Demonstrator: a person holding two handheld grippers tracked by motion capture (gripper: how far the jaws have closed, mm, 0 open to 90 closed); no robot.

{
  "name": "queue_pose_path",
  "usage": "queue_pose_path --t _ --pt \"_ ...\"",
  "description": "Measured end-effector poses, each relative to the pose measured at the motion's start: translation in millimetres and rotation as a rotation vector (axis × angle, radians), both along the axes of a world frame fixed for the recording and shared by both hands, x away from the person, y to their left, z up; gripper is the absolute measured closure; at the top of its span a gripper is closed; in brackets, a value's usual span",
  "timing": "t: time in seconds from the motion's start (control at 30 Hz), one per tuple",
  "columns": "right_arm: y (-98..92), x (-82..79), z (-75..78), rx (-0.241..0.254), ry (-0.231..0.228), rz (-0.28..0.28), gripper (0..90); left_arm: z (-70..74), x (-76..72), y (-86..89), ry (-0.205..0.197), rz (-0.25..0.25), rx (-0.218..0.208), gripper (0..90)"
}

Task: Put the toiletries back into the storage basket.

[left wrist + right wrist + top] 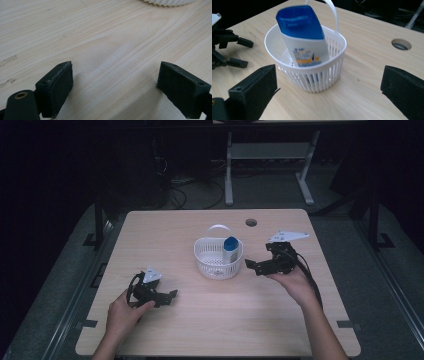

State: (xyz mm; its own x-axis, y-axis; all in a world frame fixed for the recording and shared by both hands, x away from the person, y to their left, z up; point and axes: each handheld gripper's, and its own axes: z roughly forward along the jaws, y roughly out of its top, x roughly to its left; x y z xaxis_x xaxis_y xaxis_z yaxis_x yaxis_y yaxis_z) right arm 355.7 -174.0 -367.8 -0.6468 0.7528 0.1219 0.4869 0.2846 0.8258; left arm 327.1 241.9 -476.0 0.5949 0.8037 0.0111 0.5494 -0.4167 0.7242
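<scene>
Standing inside the white slotted basket (218, 259) near the middle of the desk (220, 325), the blue-capped white bottle (230, 248) leans against the basket's wall on the side toward the right gripper (252, 266); in the right gripper view the bottle (304, 40) rises above the rim, cap uppermost and slightly blurred, with the basket (312, 75) ahead of and between the two fingers (257, 87), which are spread wide and hold nothing; bottle and basket lie beyond the fingertips, touching neither; the basket's thin white handle (333, 13) arches up behind the bottle; a round cable hole (401, 44) sits in the desk farther off. The left gripper (171, 296) rests low at the near left of the desk, well apart from the basket; in the left gripper view its fingers (56, 85) are likewise spread, bare wood between them, and the basket's ribbed base (167, 2) shows at the top edge, far ahead of the fingertips.
</scene>
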Motion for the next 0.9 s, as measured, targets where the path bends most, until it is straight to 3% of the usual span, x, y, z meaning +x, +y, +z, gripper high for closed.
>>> queue_pose_path --t 0.3,0.9 --pt "-25.1 -15.9 -11.6 0.009 0.014 -0.036 0.4 -0.3 -0.1 -0.3 -0.002 0.003 -0.003 12.7" --pt "-67.2 -50.5 -43.7 -0.033 0.058 -0.117 0.4 -0.3 -0.2 -0.1 -0.002 0.001 0.000 12.7"
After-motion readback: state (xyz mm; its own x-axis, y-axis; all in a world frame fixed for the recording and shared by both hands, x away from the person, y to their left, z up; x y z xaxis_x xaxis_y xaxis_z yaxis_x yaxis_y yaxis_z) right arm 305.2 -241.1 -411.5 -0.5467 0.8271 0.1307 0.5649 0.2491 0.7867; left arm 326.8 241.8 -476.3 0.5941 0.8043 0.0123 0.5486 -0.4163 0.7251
